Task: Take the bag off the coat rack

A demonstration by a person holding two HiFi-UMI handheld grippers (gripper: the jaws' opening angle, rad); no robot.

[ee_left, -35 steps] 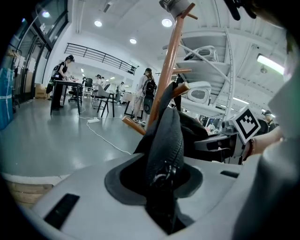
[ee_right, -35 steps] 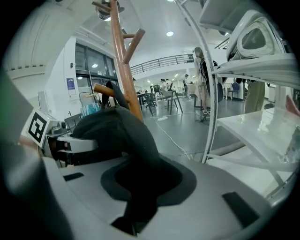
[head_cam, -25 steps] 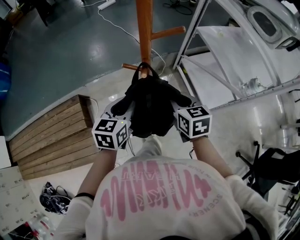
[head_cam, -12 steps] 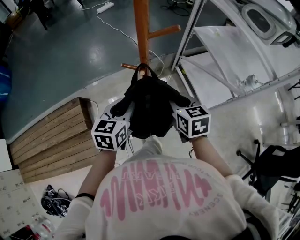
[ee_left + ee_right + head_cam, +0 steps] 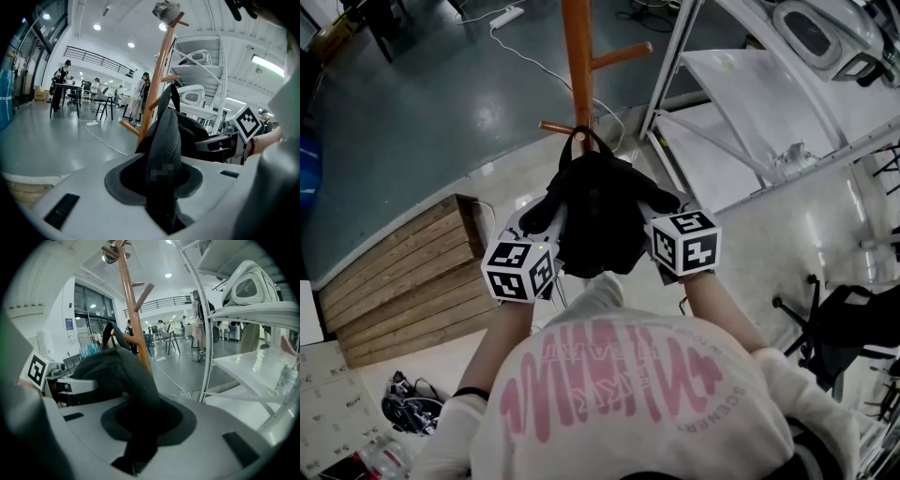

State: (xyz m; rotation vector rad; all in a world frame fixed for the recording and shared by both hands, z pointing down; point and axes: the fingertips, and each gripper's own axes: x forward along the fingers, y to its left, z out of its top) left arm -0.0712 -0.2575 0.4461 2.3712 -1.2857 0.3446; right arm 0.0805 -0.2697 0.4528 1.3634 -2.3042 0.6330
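We are clamping the black bag [image 5: 598,216] from both sides: left gripper [image 5: 536,219] and right gripper [image 5: 666,208] fingers are each pinching its fabric, its handle looping over a peg of the coat rack [image 5: 577,56].

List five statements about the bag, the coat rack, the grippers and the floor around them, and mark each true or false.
1. The left gripper and the right gripper each have their fingers closed on the black bag. True.
2. The bag lies on the floor. False: it is held up between the two grippers, close to the rack's pole.
3. The coat rack is white metal. False: it is orange-brown wood.
4. A white power strip with its cable lies on the grey floor beyond the rack. True.
5. The wooden plank platform is on the person's right. False: it is on the left.
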